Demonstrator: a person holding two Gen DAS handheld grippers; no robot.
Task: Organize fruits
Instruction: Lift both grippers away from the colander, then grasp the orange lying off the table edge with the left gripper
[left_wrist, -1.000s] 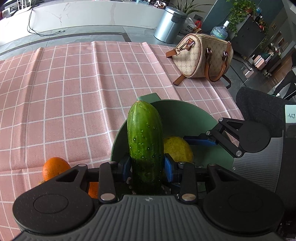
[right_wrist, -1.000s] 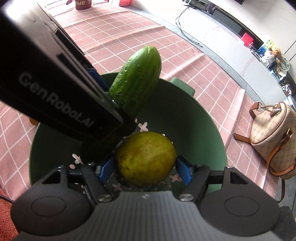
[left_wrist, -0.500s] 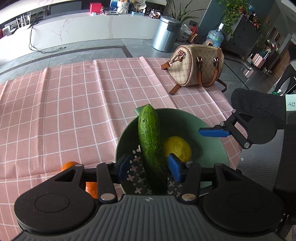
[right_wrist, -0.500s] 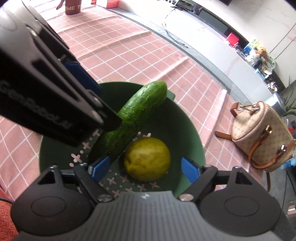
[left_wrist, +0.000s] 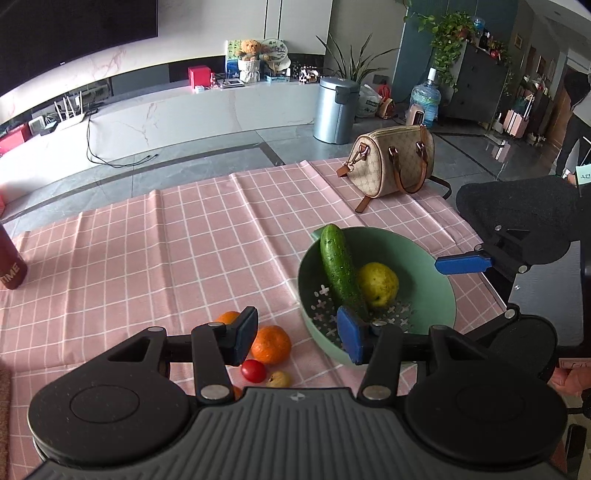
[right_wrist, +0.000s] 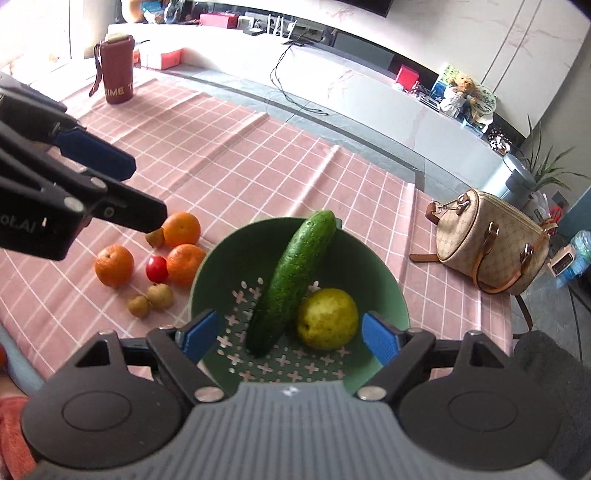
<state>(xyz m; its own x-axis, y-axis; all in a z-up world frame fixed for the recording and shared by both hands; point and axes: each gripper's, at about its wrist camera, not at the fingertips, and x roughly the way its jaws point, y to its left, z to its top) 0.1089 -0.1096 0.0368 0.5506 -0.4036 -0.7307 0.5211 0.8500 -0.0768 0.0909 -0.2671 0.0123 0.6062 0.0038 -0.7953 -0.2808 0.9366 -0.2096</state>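
Observation:
A green colander bowl (right_wrist: 380, 266) on the pink checked cloth holds a cucumber (right_wrist: 295, 273) leaning on its far rim and a yellow pear-like fruit (right_wrist: 327, 317) beside it. My right gripper (right_wrist: 291, 334) hangs open above the bowl's near side with nothing between its pads. My left gripper (left_wrist: 297, 336) is open and empty above the bowl's (left_wrist: 436, 295) left rim. Left of the bowl lie three oranges (right_wrist: 113, 266), a cherry tomato (right_wrist: 156, 268) and small brown fruits (right_wrist: 160, 295). The cucumber (left_wrist: 340, 271) and yellow fruit (left_wrist: 378, 284) also show in the left wrist view.
A beige handbag (right_wrist: 484, 240) stands at the cloth's far right corner. A maroon tumbler (right_wrist: 117, 74) stands at the far left. The table ends just right of the bowl, where a hand (left_wrist: 569, 376) holds the right gripper. Floor and a white counter lie beyond.
Both grippers let go, the left of the cucumber and the right of the yellow fruit, then rose and drew back. The cucumber now leans in the bowl, and the loose fruit came into view.

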